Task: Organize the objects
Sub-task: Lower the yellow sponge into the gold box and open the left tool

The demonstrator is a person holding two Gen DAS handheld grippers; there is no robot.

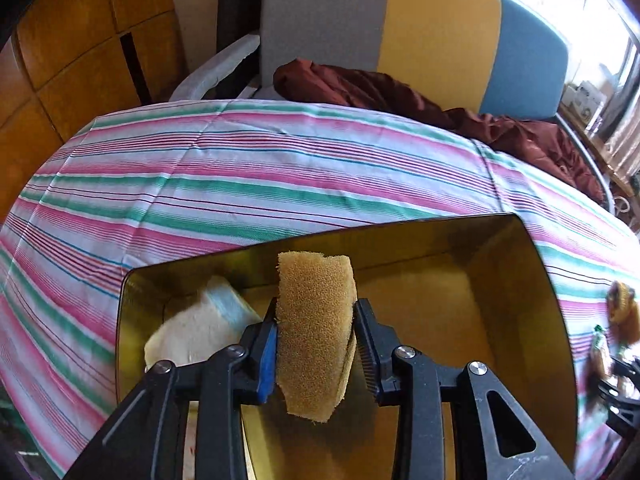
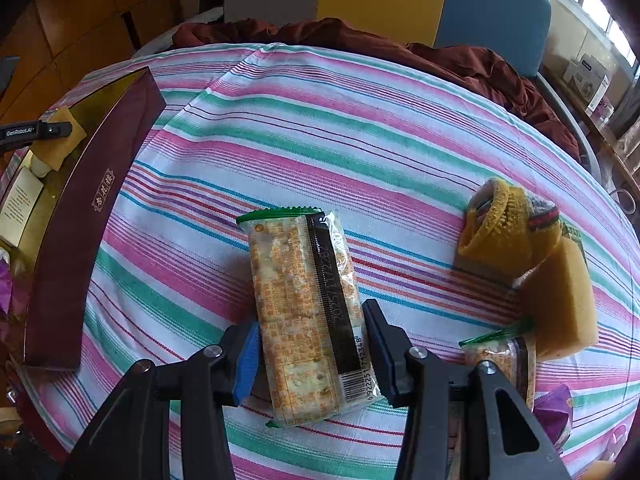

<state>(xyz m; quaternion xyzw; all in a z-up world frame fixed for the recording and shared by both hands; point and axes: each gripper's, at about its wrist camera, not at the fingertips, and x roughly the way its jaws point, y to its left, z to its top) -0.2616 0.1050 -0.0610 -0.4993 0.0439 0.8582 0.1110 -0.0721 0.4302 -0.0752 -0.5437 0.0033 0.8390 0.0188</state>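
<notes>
Left wrist view shows the left tongs (image 1: pixel 316 344) over the open box (image 1: pixel 532 264), with a tan sponge (image 1: pixel 316 320) standing on end between the jaws. The blue pad on one side touches it; on the other side a thin gap seems to show, so the grip looks slack or just letting go. A pale folded cloth (image 1: pixel 200 320) already lies in the box beside it.

The risk here, as I judge it: the sponge is light and springy, so if released from this height it may bounce, tip onto the cloth, or lean against the box wall rather than lie flat. It could also cling to the one pad and be dragged out as the tongs lift.

Right wrist view has the right tongs (image 2: pixel 312 356) clamped on a cracker packet (image 2: pixel 304 312) above the striped bench (image 2: pixel 360 120). The hold is near the packet's lower end, so the long free end may sag or swing. Squeezing harder could crush the crackers.

A knitted sock (image 2: pixel 500 232), a second sponge (image 2: pixel 560 300) and another packet (image 2: pixel 504 360) lie crowded near the right tongs and could be knocked.
</notes>
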